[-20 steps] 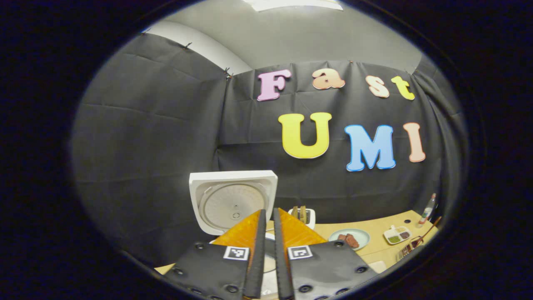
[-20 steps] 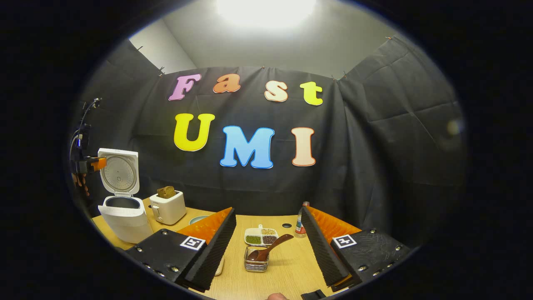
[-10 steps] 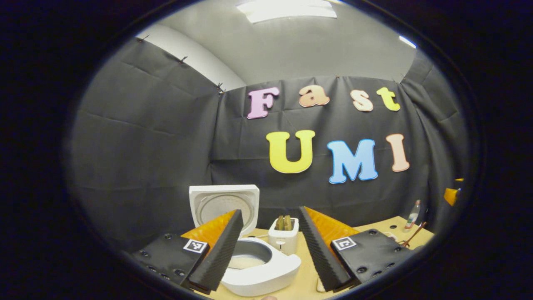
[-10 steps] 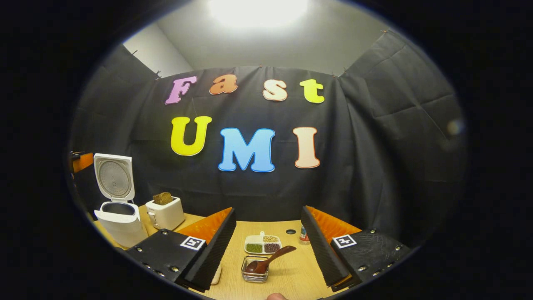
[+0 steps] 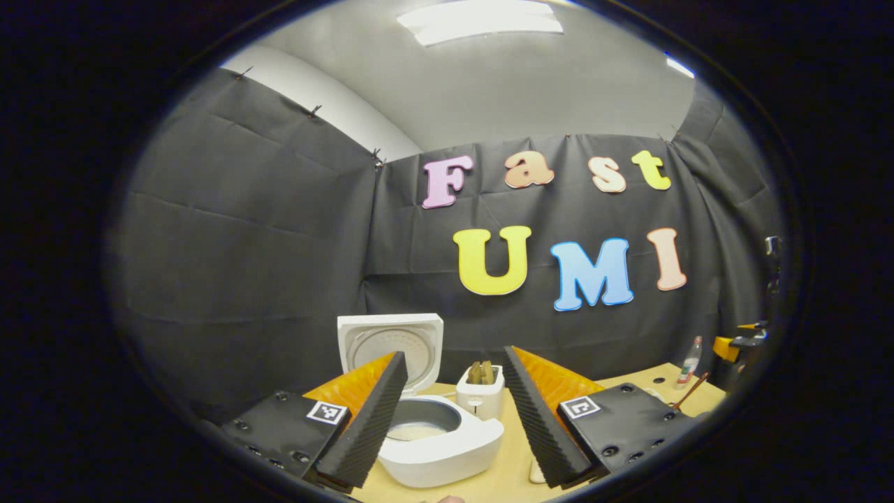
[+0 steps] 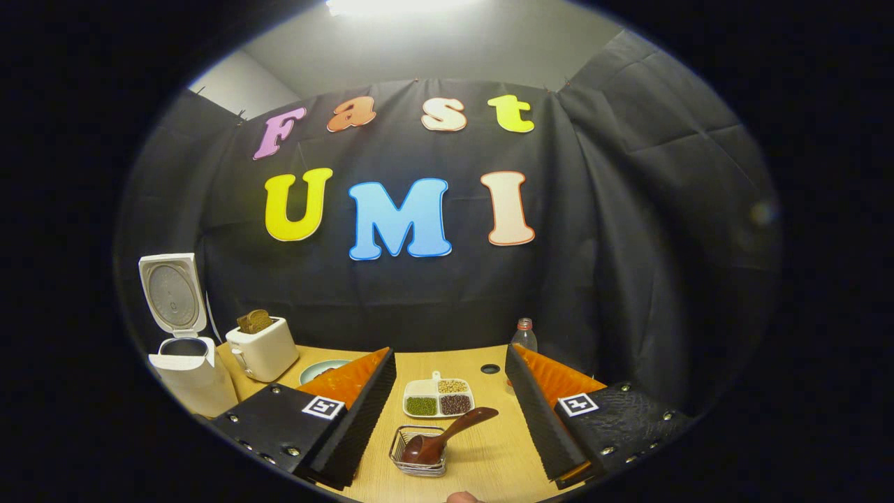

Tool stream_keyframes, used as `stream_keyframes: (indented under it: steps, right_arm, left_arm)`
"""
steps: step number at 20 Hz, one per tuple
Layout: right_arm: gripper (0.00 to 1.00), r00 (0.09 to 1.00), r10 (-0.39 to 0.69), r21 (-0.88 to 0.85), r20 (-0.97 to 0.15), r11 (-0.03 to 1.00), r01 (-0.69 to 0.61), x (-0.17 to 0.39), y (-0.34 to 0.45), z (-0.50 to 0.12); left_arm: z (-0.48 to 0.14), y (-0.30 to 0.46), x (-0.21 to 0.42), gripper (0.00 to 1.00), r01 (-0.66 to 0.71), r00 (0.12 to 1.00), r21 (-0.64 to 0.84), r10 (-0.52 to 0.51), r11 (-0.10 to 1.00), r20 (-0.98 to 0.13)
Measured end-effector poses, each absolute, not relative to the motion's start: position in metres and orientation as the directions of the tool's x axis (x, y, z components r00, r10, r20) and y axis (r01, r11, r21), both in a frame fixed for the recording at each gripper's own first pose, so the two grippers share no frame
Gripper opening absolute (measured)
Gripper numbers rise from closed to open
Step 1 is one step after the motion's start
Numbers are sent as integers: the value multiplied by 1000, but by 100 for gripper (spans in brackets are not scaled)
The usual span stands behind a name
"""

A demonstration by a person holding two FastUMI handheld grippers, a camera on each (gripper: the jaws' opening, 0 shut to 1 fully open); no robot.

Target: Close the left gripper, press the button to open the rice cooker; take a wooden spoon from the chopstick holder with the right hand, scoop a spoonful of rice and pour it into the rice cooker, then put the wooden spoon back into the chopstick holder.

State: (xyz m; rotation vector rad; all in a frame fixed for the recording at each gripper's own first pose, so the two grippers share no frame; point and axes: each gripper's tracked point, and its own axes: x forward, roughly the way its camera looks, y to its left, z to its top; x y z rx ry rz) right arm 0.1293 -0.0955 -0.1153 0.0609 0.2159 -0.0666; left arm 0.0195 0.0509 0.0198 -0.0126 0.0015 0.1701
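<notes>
On worktop's left, rice cooker (image 6: 183,349) lid already up; wooden spoon (image 6: 447,433) w/ bowl in chopstick holder (image 6: 418,461), not yet taken. Left tongs (image 5: 450,419) & right tongs (image 6: 447,412) both wide, empty. Scoop, pour, return left.

White rice cooker (image 6: 183,363), white toaster (image 6: 262,348), dk brown wooden spoon (image 6: 447,434), wire chopstick holder (image 6: 417,454), tan table (image 6: 482,457).

We can read no text, number or brand here, and the bottle (image 6: 522,334) on the counter (image 6: 489,447) bears a label too small to read.
</notes>
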Motion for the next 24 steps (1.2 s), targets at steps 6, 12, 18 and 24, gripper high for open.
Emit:
stream_keyframes:
  steps: [6, 12, 18, 24]
  right_arm:
    - [96, 950, -78, 96, -302, 989, 112, 154, -108, -162]
    - [98, 910, -83, 122, -406, 982, 144, 165, -111, -215]
    - [98, 864, -53, 195, -501, 965, 173, 164, -105, -255]
    - [73, 815, 11, 291, -579, 937, 194, 163, -94, -289]
  left_arm:
    - [33, 54, 4, 100, -200, 980, 6, 200, 980, 5]
    - [39, 54, -8, 100, -220, 975, 27, 220, 975, 4]
    - [40, 56, -17, 100, -244, 970, 40, 244, 969, -6]
    - [39, 57, -29, 100, -260, 965, 51, 261, 964, -15]
